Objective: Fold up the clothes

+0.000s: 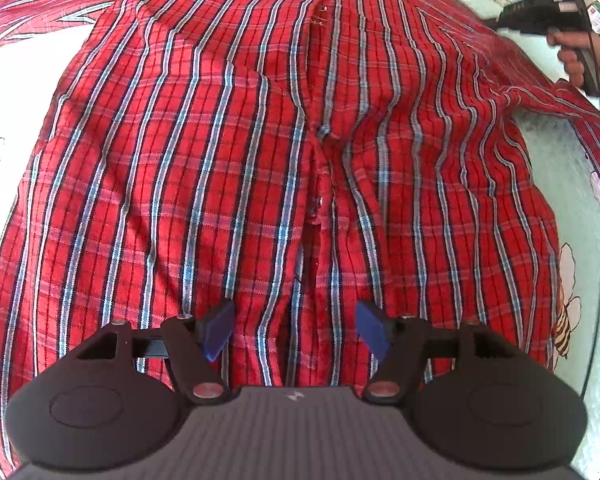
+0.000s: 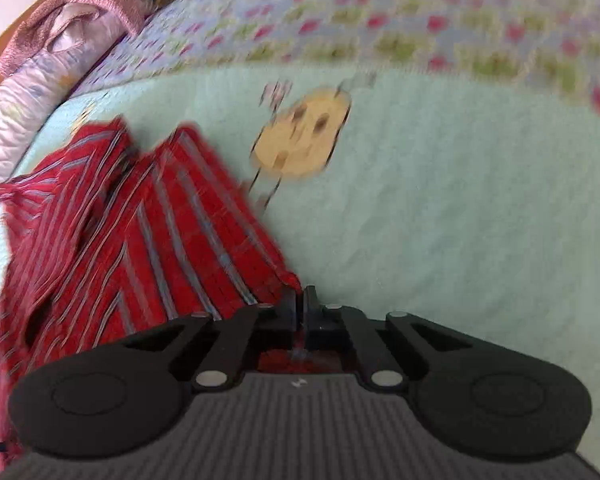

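A red plaid shirt [image 1: 260, 152] lies button side up and spread over the bed, filling the left wrist view. My left gripper [image 1: 296, 330] is open and empty above the shirt's lower front, its blue pads apart on either side of the button placket. My right gripper [image 2: 302, 300] is shut on the shirt's edge [image 2: 180, 240] and holds it up off the bed; the view is blurred. It also shows in the left wrist view [image 1: 540, 16] at the shirt's far right shoulder or sleeve.
The bed has a mint green quilt [image 2: 460, 220] with a yellow cartoon print [image 2: 304, 136] and a flowered band [image 2: 380, 20] beyond. A pillow and a purple cloth [image 2: 68, 20] lie at the far left by the wooden headboard.
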Available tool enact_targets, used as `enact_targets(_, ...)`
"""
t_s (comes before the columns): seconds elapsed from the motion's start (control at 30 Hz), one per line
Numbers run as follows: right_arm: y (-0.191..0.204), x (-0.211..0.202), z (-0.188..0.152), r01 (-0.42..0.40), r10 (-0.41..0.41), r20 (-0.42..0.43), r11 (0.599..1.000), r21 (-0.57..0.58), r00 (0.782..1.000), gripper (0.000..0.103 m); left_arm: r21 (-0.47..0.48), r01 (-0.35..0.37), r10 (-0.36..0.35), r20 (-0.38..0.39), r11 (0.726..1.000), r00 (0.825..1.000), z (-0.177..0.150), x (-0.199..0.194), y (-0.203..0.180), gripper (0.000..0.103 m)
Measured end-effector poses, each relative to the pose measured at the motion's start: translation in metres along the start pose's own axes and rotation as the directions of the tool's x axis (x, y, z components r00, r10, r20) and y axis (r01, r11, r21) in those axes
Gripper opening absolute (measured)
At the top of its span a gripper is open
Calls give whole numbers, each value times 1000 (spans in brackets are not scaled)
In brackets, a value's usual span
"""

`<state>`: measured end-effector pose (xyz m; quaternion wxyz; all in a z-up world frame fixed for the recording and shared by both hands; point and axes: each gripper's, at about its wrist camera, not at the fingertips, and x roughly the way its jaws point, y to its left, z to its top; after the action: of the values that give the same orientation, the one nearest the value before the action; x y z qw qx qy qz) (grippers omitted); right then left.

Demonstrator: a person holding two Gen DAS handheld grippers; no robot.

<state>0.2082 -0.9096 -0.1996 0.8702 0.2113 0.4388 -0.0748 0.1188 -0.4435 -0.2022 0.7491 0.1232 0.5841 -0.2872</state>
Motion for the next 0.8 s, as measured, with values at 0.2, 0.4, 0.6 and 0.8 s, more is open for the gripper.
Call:
enact_targets(0.2, -1, -8, 2, 97, -97, 48, 995, 14, 994, 10, 10, -9, 9, -3, 1000, 1000, 0, 1, -4, 69)
enact_targets(0.4, -30, -108, -67, -49, -58, 292, 938, 344, 955, 51, 37, -7, 6, 30, 999, 1000, -1, -11, -9, 69)
enact_targets(0.6, -39, -218, -184, -35, -181, 331, 832, 553, 926, 59, 73, -13, 5, 114, 997, 993, 1, -24, -30, 69)
enact_targets(0.8, -58, -231, -303, -208, -232, 362, 499, 841, 903, 62, 123, 21, -37, 125, 992, 992, 6, -32, -57, 69)
